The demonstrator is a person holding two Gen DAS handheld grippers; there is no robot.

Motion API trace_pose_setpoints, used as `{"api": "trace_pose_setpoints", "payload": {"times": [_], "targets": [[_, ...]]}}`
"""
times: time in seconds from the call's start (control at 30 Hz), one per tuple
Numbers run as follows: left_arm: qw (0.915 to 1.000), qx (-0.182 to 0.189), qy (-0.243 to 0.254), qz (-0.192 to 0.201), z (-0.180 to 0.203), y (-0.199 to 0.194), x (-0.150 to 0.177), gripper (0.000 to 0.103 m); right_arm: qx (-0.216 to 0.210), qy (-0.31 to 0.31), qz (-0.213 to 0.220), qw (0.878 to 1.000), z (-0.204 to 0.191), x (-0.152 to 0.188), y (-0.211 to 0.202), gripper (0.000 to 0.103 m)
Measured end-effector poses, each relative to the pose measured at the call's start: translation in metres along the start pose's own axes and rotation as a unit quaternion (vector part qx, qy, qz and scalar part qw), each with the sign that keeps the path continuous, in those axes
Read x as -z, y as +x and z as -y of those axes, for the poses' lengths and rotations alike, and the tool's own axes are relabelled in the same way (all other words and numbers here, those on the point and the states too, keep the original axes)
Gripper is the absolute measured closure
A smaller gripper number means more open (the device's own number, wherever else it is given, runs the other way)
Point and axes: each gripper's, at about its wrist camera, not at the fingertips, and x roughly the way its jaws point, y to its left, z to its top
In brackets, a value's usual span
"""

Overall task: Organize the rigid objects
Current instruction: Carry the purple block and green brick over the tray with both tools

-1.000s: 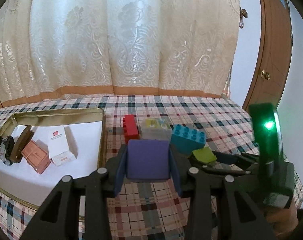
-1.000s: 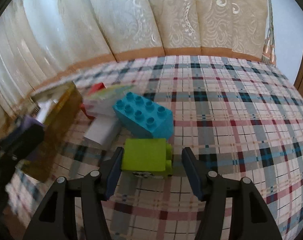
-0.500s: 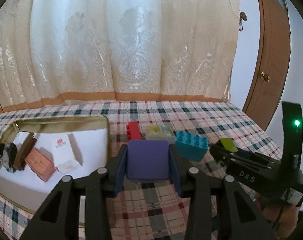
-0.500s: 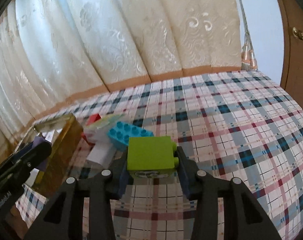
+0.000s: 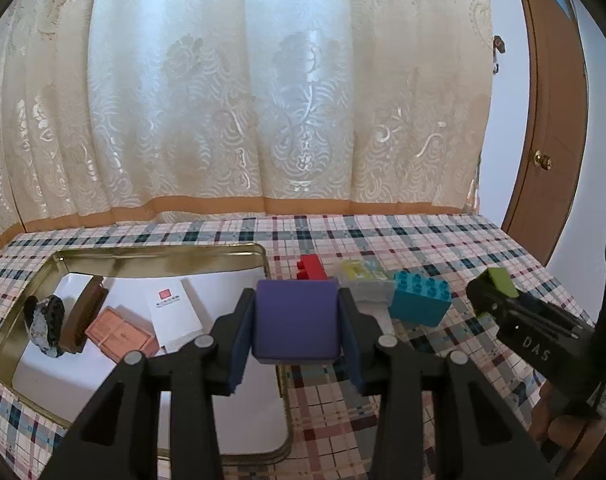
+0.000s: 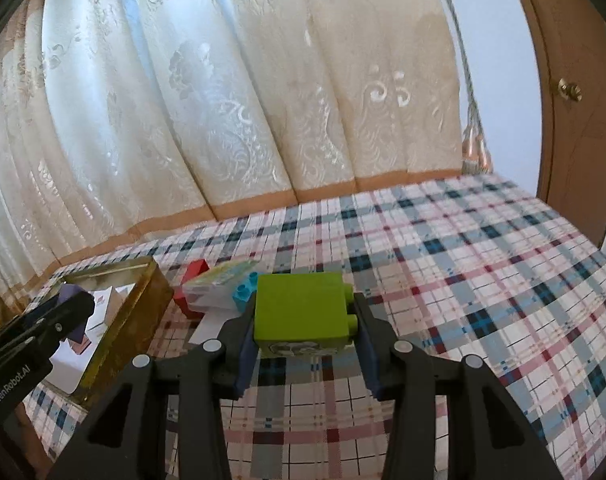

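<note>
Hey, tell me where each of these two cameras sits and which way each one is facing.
Left wrist: on the left claw, looking along its fingers at the purple block, gold tin and curtain; right claw at right edge.
Right wrist: on the right claw, facing its green block and the plaid cloth; left claw at lower left.
Shared: tin, red brick, blue brick.

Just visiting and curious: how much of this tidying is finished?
Roughly halfway. Several small items, including a white box, already lie in the gold tin. The left gripper holds a purple block, the right gripper a green brick. Red, clear and blue bricks wait on the tablecloth.
</note>
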Motion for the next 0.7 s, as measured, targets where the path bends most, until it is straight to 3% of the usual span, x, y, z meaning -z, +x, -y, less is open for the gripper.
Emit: {"api": "trace_pose_setpoints", "payload": {"times": [0.7], "targets": [[1.0, -0.006, 0.004, 0.003, -0.034, -0.006, 0.002, 0.064, 0.003, -0.034, 0.012, 0.999, -0.049, 0.007, -0.005, 0.057]]}}
